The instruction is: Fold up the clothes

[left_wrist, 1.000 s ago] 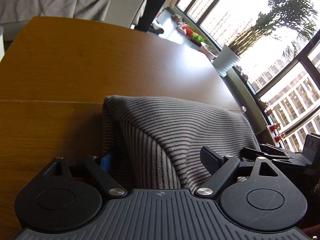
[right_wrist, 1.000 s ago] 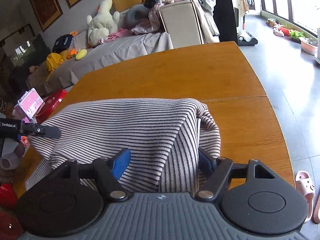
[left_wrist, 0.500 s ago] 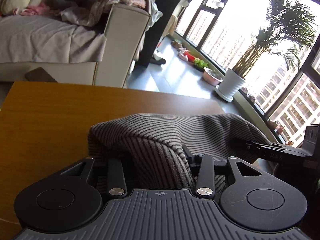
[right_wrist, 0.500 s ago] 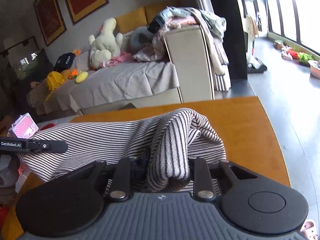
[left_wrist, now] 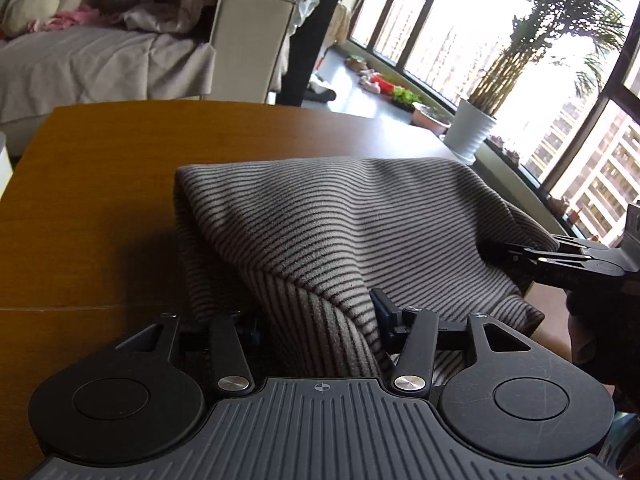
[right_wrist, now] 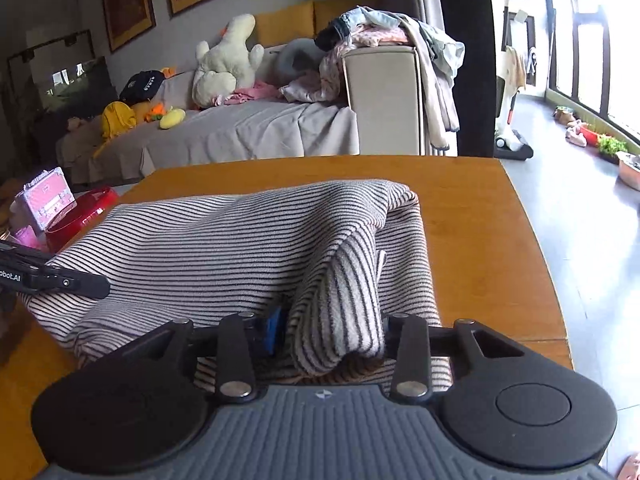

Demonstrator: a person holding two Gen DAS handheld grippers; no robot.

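- My left gripper (left_wrist: 316, 320) pinches a bunched fold of the grey-and-black striped knit garment (left_wrist: 340, 224).
- My right gripper (right_wrist: 332, 332) clamps another fold of it.
- The garment drapes over the near end of the orange-brown wooden table (right_wrist: 480, 232).
- Beyond the table stands a grey-covered sofa (right_wrist: 248, 132) heaped with plush toys; a white potted palm (left_wrist: 472, 132) stands by the window.

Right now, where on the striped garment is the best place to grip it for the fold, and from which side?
By its two near corners, from the near table edge. The striped garment lies across the wooden table with bunched near corners raised, one between the fingers of the left gripper, the other in the right gripper. Judging by that, both already seem well placed.
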